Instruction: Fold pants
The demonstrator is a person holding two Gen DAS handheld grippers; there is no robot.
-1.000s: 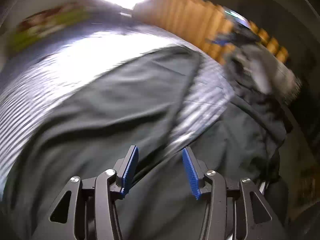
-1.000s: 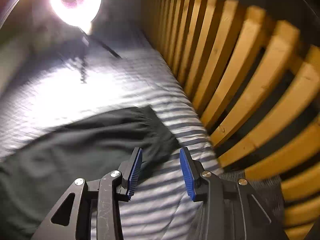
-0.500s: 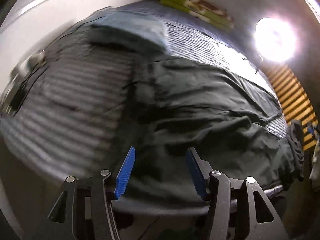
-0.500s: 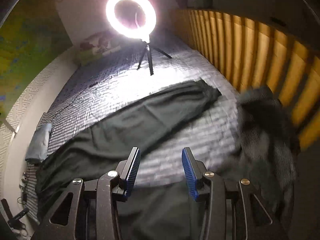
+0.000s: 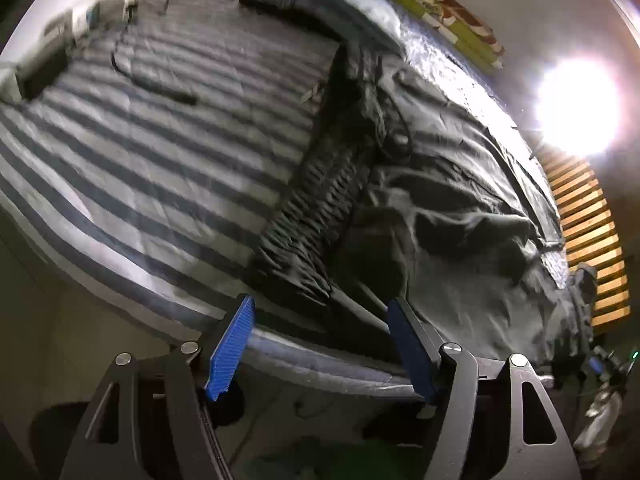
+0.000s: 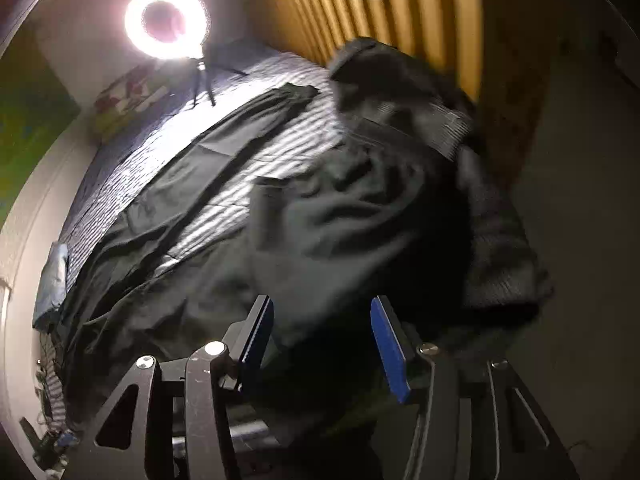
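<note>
Hovering at the bed's (image 5: 120, 184) near edge, your left gripper (image 5: 318, 344) and right gripper (image 6: 320, 344) spread empty, jaws just widened, ready for the dark pants (image 5: 460, 220).

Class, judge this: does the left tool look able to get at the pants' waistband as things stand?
Probably yes. The left tool stands open and empty just short of the waistband, which lies exposed on the striped bed with nothing between.

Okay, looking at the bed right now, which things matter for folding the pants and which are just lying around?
For the job: pants, left gripper, right gripper, bed.

Lying about: ring light, second dark garment, blue pillow, cable.
</note>
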